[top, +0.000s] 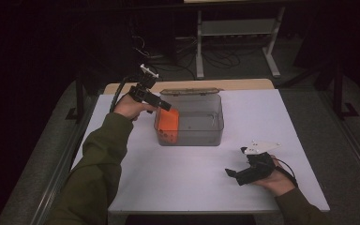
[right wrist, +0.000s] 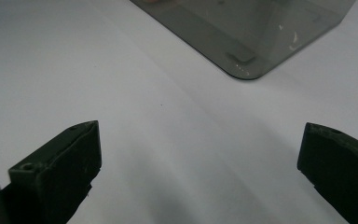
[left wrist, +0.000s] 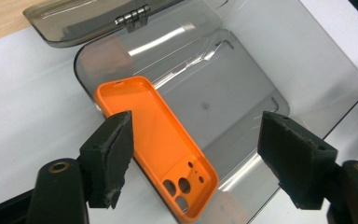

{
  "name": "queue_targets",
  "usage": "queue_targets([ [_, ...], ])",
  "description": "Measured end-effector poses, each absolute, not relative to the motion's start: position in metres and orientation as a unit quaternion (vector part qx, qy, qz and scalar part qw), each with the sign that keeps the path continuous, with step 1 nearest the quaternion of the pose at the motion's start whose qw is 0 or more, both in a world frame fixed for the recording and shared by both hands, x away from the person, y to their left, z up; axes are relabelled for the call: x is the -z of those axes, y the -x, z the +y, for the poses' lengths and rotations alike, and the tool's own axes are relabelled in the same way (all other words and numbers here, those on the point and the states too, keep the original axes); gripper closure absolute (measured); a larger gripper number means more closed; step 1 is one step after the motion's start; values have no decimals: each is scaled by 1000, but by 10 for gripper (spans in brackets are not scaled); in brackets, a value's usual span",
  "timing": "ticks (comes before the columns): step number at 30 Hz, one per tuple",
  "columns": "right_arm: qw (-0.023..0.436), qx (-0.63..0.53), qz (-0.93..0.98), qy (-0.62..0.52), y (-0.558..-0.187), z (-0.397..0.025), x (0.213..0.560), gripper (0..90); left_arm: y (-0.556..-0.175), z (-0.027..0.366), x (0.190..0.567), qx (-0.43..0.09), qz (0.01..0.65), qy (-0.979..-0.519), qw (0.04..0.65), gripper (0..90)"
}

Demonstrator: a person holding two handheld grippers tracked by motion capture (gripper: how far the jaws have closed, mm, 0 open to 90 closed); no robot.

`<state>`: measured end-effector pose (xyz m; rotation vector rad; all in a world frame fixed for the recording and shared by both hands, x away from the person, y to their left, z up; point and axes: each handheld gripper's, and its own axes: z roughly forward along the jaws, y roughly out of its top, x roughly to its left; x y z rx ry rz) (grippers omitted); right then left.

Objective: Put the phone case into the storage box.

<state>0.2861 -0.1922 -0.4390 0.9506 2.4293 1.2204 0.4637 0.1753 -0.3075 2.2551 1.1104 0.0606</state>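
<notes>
– Looking down w/ the high view, we see the smoky clear box (top: 201,123) mid-table (top: 178,187), hinged lid (top: 190,91) swung back. Where's the orange phone case (top: 168,125)?

– Inside the box, leaning vs. its left wall, camera cutouts at the low end. We've got the left gripper (top: 165,107) hovering over that left rim, jaws spread wide, nothing btwn them.

– And the right gripper (top: 233,174)?

– Low over the bare table near the front-right, well apart from the box, jaws also wide apart, empty. Its own view shows us a box corner (right wrist: 244,70) ahead.
</notes>
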Motion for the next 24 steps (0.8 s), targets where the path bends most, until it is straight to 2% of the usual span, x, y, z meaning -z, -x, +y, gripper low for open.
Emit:
queue_targets([
  [13, 135, -415, 837, -330, -286, -192, 439, 0, -439, 202, 312, -53, 375, -858, 349, 151],
  [24, 137, -410, 840, -330, -285, -190, 440, 0, -408, 225, 327, -70, 345, -853, 386, 104],
])
